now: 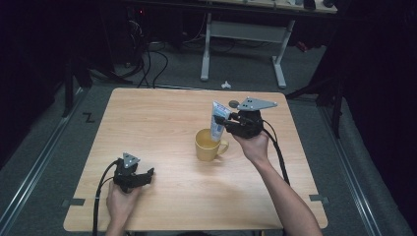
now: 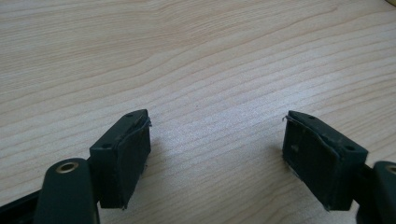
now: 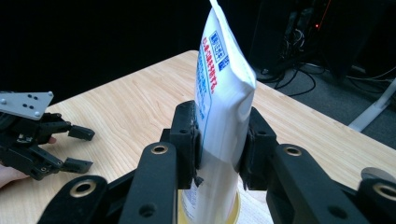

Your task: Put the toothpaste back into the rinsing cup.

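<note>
Right claw (image 1: 227,123) clamped on white tube (image 1: 219,120) — upright over yellow mug (image 1: 209,145), left claw (image 1: 147,174) wide, empty — 7 o'clock on tabletop (image 1: 162,118)

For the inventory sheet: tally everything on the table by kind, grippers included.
Tube: 1
Yellow mug: 1
Small round grey object: 1
Grippers: 2, left gripper and right gripper
Total: 5
</note>
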